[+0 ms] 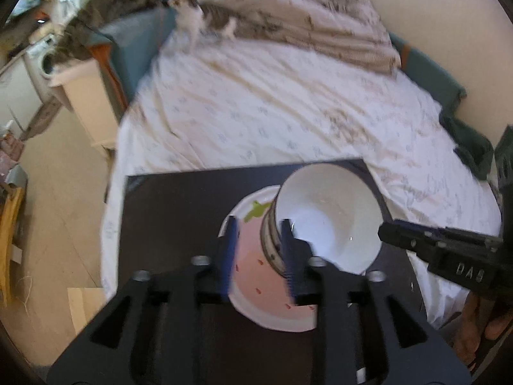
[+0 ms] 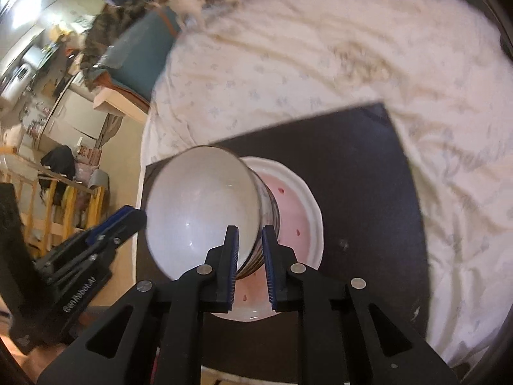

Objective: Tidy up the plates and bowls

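My right claw (image 2: 250,234) pinches the white ceramic bowl's (image 2: 202,211) rim over the pink strawberry plate (image 2: 295,221), left claw (image 1: 259,243) loosened off it; next, seat it centred.

A board (image 1: 166,211) lies on the near part of a bed (image 1: 288,106). A plate (image 1: 256,292) sits on the board, and a bowl (image 1: 327,218) stands on the plate. At the bed's far end lies a bunched blanket (image 1: 320,29), with a cat (image 1: 205,16) standing left of it near the bed's far left corner. A washing machine (image 1: 43,61) stands off to the bed's far left.
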Tool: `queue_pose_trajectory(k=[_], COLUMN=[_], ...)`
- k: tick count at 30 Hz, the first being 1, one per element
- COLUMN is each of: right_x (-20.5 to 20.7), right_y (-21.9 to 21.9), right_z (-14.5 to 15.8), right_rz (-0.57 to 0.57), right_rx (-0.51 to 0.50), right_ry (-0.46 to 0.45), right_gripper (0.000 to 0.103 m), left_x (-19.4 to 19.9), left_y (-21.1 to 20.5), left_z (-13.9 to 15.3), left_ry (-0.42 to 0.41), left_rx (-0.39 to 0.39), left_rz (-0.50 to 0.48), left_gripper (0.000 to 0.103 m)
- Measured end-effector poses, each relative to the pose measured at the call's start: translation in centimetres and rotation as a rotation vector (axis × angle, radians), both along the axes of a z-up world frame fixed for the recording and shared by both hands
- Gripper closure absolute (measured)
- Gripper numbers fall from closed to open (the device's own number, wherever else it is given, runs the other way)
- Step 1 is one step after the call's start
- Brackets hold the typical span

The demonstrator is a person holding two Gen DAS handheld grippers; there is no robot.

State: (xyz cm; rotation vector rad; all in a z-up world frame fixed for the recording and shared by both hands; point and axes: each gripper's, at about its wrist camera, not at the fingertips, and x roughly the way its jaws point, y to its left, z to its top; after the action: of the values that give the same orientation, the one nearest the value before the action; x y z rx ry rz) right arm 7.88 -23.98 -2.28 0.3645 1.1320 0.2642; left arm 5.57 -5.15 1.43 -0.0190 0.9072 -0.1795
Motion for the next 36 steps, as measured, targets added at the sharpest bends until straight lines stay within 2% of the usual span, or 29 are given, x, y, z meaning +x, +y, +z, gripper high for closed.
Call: queue_pose_trajectory(k=[1,3,4,5,6,7,8,10,13,17,21,23,28,34,36], right_x=[-0.8,-2.1,-2.8,-3.5,-4.4,-5.0,-5.8,-7.3,-9.3,-11.2,-12.3,-12.5,-13.1,-12.9,-12.9], right_y=[0.3,0.7,0.9,1.0,1.1,1.2,1.3,1.4,0.8,0.4,0.4,0.5,0.8,1.1,1.3], right_z=[0.5,1.2,1.6,2.1,2.7,3.2,3.7,4.6,5.5,5.7,4.7,4.3,4.0,3.0,3.0], right_rz=[0.010,0.020,0.020,0.024,0.032,0.034,0.035,0.042,0.015,-0.014,0.002,-0.003,-0.009,-0.012,-0.011], right_rx=[-0.014,-0.033,-0.037,-0.037,-0.040,-0.053,-0.074,-0.099,-0.045,-0.080,-0.115,-0.138,-0.210,-0.238,-0.241], right_ry=[-0.034,-0.081,-0.104,-0.128,-0.170,-0.199,-0.229,-0.281,-0.334,-0.368,-0.374,-0.384,-0.446,-0.440,-0.449], right_gripper=[0.083,0.078,0.071,0.053,0.046,0.041,0.040,0.037,0.020,0.004,0.000,0.000,0.000,0.000,0.000], left_x=[-0.8,-1.9,-2.4,-3.0,-3.5,-3.9,-4.4,-5.3,-6.5,-7.9,-8.5,-8.5,-9.1,-9.0,-8.9], left_y=[0.2,0.5,0.6,0.8,1.1,1.3,1.5,2.0,2.2,2.1,2.2,2.1,1.9,1.8,1.9], left_z=[0.4,0.9,1.0,1.2,1.3,1.3,1.3,1.3,1.6,1.9,1.4,1.0,0.5,-0.3,-0.8], left_ry=[-0.026,-0.054,-0.061,-0.067,-0.070,-0.073,-0.073,-0.078,-0.100,-0.131,-0.131,-0.117,-0.147,-0.141,-0.115], left_rx=[-0.002,0.003,0.007,0.007,0.003,-0.001,-0.004,-0.016,-0.017,0.012,0.009,0.013,0.026,0.073,0.060], left_rz=[0.010,0.025,0.029,0.035,0.043,0.050,0.062,0.086,0.089,0.083,0.078,0.087,0.103,0.098,0.102], left_gripper=[0.066,0.065,0.065,0.065,0.064,0.060,0.049,0.040,0.040,0.040,0.038,0.021,0.002,0.000,0.000])
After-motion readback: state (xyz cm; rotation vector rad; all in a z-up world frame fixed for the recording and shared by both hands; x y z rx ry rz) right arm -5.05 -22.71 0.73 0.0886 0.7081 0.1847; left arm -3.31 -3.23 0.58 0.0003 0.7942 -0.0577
